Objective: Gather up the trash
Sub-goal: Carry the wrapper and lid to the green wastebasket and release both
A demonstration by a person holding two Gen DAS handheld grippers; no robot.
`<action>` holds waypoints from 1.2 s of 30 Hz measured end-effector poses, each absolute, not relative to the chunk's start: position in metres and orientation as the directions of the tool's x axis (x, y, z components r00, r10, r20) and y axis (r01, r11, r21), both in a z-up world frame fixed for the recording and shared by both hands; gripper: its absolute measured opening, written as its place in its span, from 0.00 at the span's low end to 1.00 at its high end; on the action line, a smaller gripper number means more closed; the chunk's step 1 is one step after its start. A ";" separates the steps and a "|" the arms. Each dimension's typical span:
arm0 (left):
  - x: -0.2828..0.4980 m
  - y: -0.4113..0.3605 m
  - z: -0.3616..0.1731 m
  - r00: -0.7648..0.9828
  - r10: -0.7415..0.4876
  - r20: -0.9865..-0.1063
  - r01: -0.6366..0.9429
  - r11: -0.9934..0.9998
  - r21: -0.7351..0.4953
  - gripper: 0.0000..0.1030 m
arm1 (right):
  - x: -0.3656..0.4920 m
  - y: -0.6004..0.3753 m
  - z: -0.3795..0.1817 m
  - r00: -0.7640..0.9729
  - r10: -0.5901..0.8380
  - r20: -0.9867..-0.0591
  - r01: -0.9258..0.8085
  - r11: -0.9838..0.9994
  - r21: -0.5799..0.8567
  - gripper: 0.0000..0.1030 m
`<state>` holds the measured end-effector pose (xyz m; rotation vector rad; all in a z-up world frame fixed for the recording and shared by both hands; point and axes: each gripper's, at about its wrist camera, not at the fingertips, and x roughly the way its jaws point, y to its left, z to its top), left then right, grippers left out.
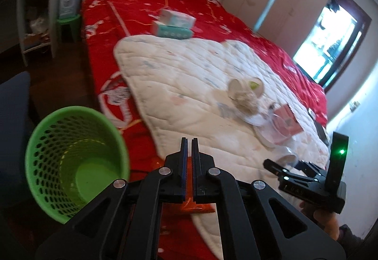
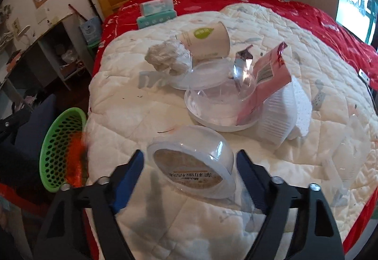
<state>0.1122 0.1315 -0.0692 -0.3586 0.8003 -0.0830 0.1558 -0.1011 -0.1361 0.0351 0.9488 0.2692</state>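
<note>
Right wrist view: right gripper [image 2: 190, 163], jaws half open, straddles a clear lidded tub [image 2: 192, 163] on the white quilt [image 2: 141, 106], near its front edge; squeeze gently. Left gripper [image 1: 189, 144] closed, empty, beside green basket [image 1: 70, 160].

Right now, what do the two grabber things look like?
Both are black, with angular arms joined by round silver bolts. The left gripper has thin fingers with blue inner edges. The right gripper has blue-padded fingers, and its body shows a small green light.
</note>
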 end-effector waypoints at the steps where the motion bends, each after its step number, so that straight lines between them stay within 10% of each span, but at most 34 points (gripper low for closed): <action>1: 0.111 0.136 -0.070 0.697 -0.204 -0.687 -0.070 0.934 -0.349 0.01 | 0.158 -0.101 -0.138 0.547 0.241 -0.802 -0.205 0.967 0.151 0.63; 14: 0.099 0.166 -0.116 0.620 -0.203 -0.757 -0.175 0.906 -0.386 0.05 | 0.152 -0.105 -0.130 0.582 0.225 -0.781 -0.218 0.969 0.117 0.62; 36: 0.057 0.204 -0.110 0.655 -0.030 -0.755 -0.324 0.892 -0.316 0.55 | 0.140 -0.024 -0.097 0.509 0.417 -0.753 -0.488 0.860 0.146 0.62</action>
